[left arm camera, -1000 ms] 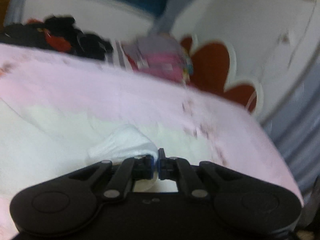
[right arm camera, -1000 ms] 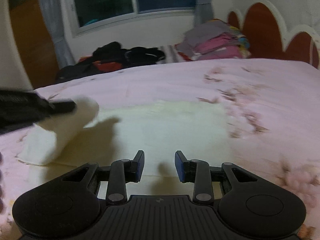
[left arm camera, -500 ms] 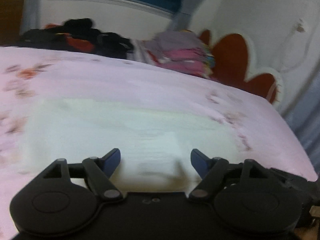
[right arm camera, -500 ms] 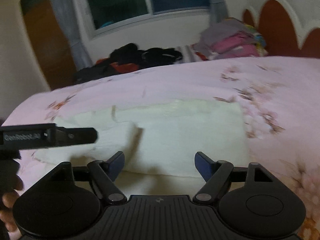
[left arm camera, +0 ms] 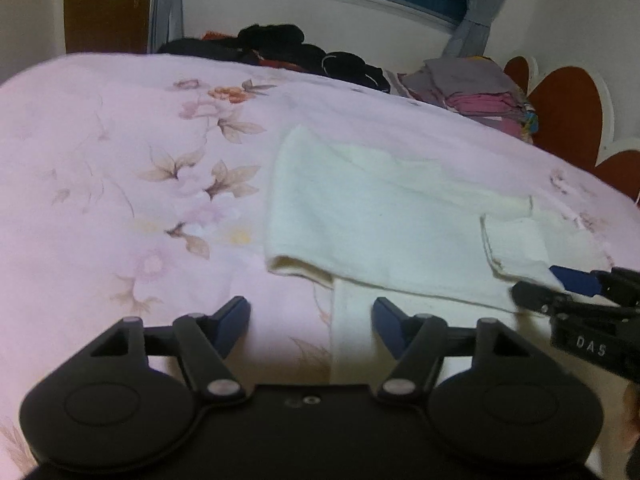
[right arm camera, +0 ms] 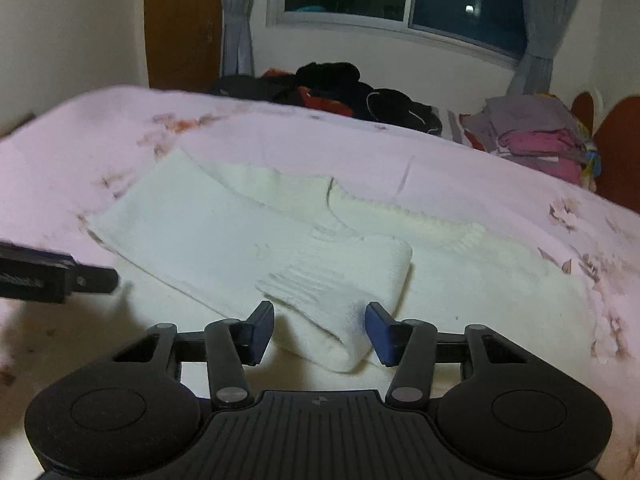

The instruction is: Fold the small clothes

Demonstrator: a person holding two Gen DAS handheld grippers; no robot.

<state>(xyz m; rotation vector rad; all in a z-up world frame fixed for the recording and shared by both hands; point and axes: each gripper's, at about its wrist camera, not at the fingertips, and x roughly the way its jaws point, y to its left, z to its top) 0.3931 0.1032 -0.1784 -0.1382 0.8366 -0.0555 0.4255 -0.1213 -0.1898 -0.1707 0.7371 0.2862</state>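
Although one long fold is already laid across the white cloth (left arm camera: 372, 216), the work is judged to be only partly done. On the far left of the left wrist view, the pink floral bedspread (left arm camera: 120, 184) is seen bare, and the cloth is spread just right of it, near the middle of the bed. The cloth's left end is doubled over into a thick edge, while a single lower layer is left showing at the near side.

The left gripper (left arm camera: 311, 326) is held above the bedspread and the cloth's near left corner; its jaws are closing from a fairly wide stance, and nothing is pressed between them. Further right, a small flap is turned back at the cloth's right end, and the right gripper (right arm camera: 320, 330) is placed there. A rolled-over corner of the cloth is seen between its fingers in the right wrist view, and the jaws are closing on it, though it cannot be said that the pads are yet pressing.

Still to be done, as judged from how the cloth lies: the corners are to be gripped, the uneven edges squared, and at least one further fold made. At the far right, by the headboard (left arm camera: 568, 120), a stack of folded clothes (left arm camera: 476, 96) is seen, and a dark heap (left arm camera: 296, 50) of unsorted garments is left by the window wall.
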